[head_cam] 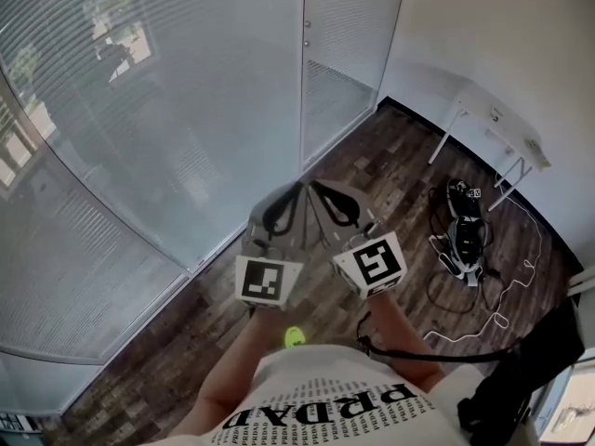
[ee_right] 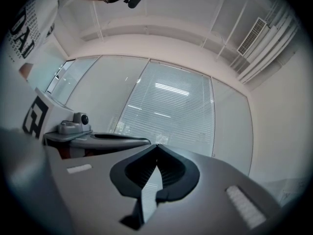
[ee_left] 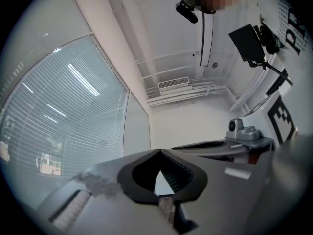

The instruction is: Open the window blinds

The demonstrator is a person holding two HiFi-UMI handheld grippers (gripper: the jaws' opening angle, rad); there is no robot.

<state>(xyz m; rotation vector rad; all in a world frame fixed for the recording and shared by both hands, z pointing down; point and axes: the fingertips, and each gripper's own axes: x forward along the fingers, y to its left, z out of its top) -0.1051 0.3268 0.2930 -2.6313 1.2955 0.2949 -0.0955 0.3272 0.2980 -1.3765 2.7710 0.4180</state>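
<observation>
While facing the glass wall, holds the left gripper [head_cam: 298,188] and the right gripper [head_cam: 315,186] side by side before the chest, tips leaning close to each other. Shows the left jaws pressed together at the tips, with nothing between the ribbed pads [ee_left: 173,173]. Shows the same on the right: jaws closed tip to tip and empty.

Finds the window blinds [head_cam: 139,110] ahead of both pairs of jaws and well apart from them, lowered over the glass down to the floor, slats lying in fine level lines, with patches of outdoors dimly visible through them. Sets a white frame post [head_cam: 303,72] just beyond the tips in the head view.

Has the wooden floor [head_cam: 372,161] below the jaws. Off to the right of the right jaws, well apart, shows a tangle of cables [head_cam: 465,240] on the floor near the white table legs [head_cam: 446,133] by the wall. Nearer the body on that side, shows a dark bag-like shape [head_cam: 521,379]; cannot tell whether it holds anything.
</observation>
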